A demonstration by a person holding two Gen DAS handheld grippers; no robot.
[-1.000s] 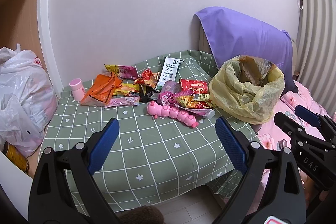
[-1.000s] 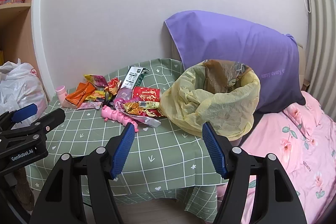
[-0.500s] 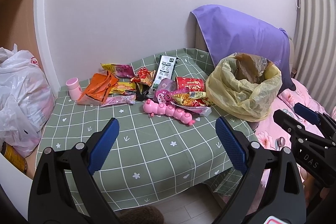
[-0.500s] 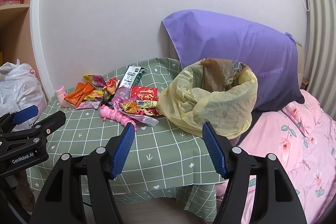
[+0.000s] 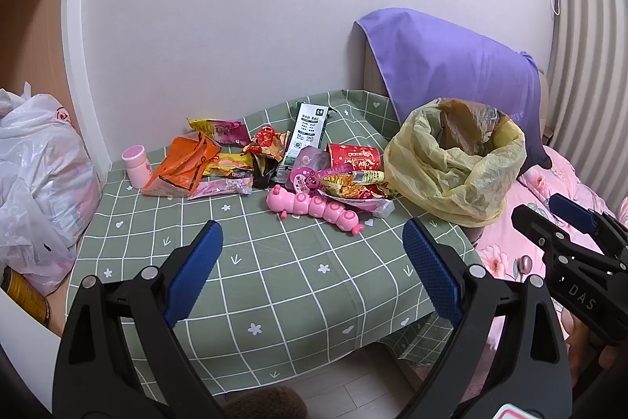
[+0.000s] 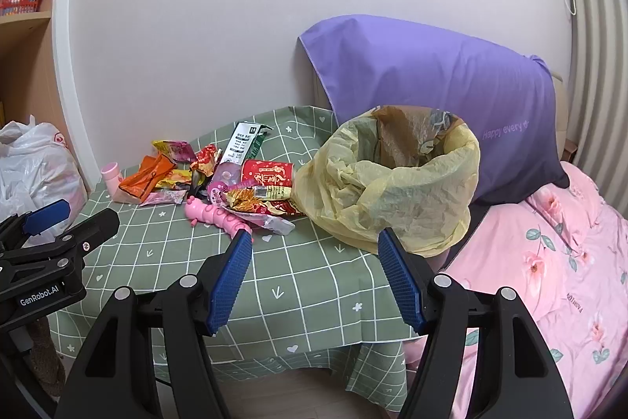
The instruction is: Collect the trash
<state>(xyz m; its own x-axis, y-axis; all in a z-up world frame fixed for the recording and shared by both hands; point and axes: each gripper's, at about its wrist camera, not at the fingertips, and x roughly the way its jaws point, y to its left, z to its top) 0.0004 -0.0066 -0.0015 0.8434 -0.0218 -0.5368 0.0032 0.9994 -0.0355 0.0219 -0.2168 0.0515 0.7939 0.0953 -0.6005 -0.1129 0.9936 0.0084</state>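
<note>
Several snack wrappers (image 5: 267, 160) lie in a heap at the back of the green checked table (image 5: 274, 273), among them an orange wrapper (image 5: 184, 163) and a red packet (image 5: 355, 158). An open yellow trash bag (image 5: 455, 163) stands at the table's right end; it also shows in the right wrist view (image 6: 392, 183). My left gripper (image 5: 310, 250) is open and empty above the table's front. My right gripper (image 6: 314, 258) is open and empty in front of the bag.
A pink caterpillar toy (image 5: 314, 209) and a pink cup (image 5: 135, 163) sit among the wrappers. A full white plastic bag (image 5: 39, 183) stands left of the table. A purple pillow (image 6: 431, 85) and a pink bed (image 6: 557, 262) lie to the right.
Both grippers have drifted slightly; the table contents sit a little lower and further left in the views. Nothing was taken hold of.
</note>
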